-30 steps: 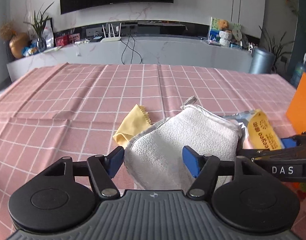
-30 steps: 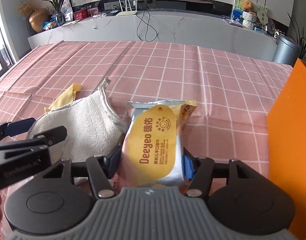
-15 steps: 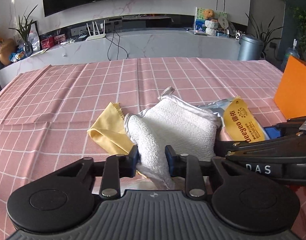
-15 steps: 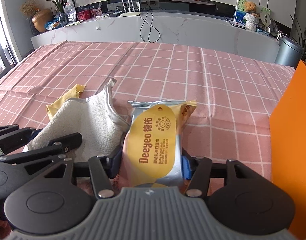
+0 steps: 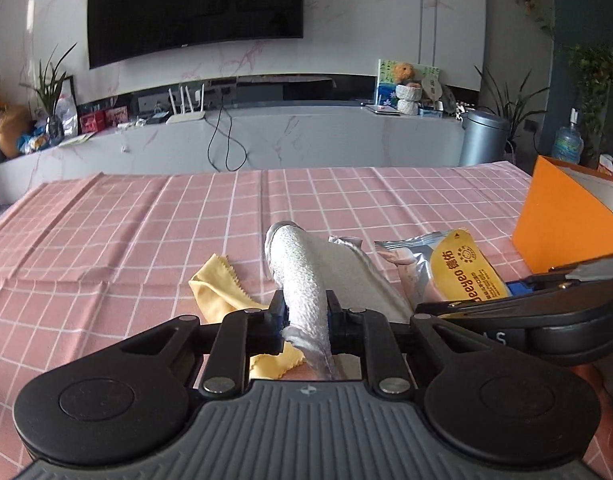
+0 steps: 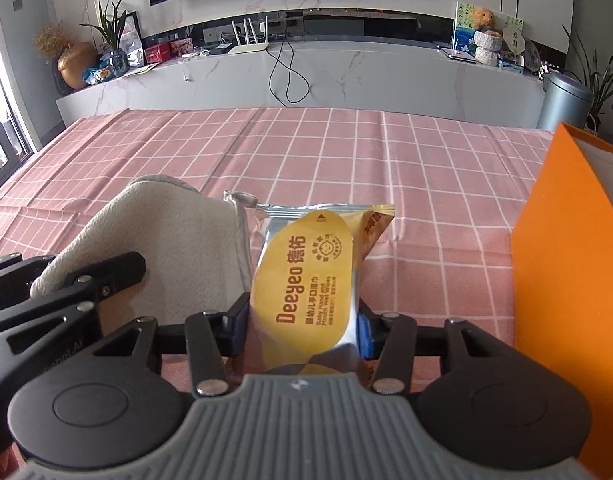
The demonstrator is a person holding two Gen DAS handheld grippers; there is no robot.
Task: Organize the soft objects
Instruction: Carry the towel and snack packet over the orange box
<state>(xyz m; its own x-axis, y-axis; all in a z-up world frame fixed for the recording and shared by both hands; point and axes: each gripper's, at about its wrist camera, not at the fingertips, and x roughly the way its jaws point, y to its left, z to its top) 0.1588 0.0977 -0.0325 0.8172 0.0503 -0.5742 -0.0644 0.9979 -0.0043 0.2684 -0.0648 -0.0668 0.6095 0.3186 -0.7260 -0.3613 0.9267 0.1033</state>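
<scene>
Left gripper (image 5: 305, 314): jaws drawn close together, pinching a narrow fold of the white towel (image 5: 306, 276) between the blue pads; fingers level, pointing toward the far edge of the table, held low. Right gripper (image 6: 302, 330): jaws partly closed, clamped on both sides of the wipes packet (image 6: 310, 284), which sticks out forward between the fingers. The two grippers sit side by side, very near each other, left gripper's body (image 6: 58, 300) visible beside the right one.

One white towel (image 5: 306, 280), one yellow cloth (image 5: 216, 292) — one wipes pack (image 6: 306, 280), one orange box (image 6: 562, 256)
</scene>
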